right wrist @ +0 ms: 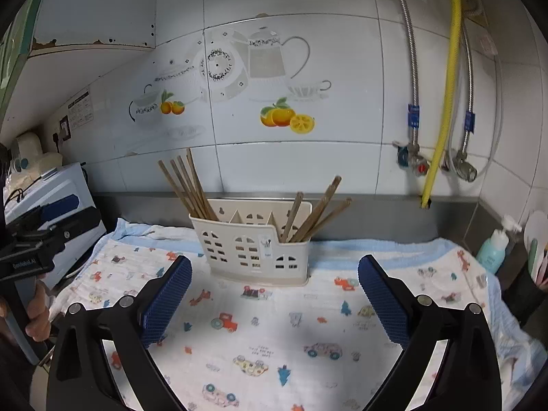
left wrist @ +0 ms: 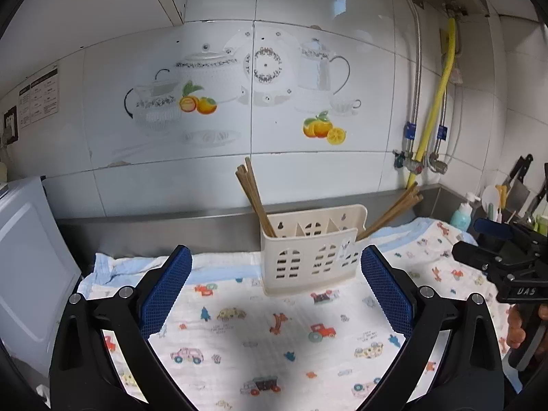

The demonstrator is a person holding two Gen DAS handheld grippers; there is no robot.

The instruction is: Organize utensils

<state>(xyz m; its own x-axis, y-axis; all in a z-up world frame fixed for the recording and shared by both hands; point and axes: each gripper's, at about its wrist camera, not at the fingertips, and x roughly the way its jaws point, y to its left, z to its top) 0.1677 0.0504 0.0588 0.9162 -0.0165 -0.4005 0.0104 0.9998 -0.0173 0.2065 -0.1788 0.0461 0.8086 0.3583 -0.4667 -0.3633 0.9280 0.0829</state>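
A cream plastic utensil holder [left wrist: 310, 255] [right wrist: 253, 246] stands upright on a patterned cloth near the back wall. Brown wooden chopsticks [left wrist: 255, 198] [right wrist: 191, 188] lean out of its left compartment, and a second bunch [left wrist: 390, 214] [right wrist: 315, 214] leans out of its right compartment. My left gripper [left wrist: 275, 270] is open a short way in front of the holder, nothing between its blue pads. My right gripper [right wrist: 274, 281] is open too, in front of the holder and empty. In the left wrist view the right gripper [left wrist: 493, 239] shows at the right edge.
The white cloth [left wrist: 267, 335] [right wrist: 274, 335] with car prints covers the steel counter. A white appliance [left wrist: 30, 267] [right wrist: 54, 205] sits at the left. At the right corner stand a soap bottle [left wrist: 462, 212] [right wrist: 493, 245], a utensil cup and knives [left wrist: 520, 178]. Pipes and valves [right wrist: 431, 157] run down the tiled wall.
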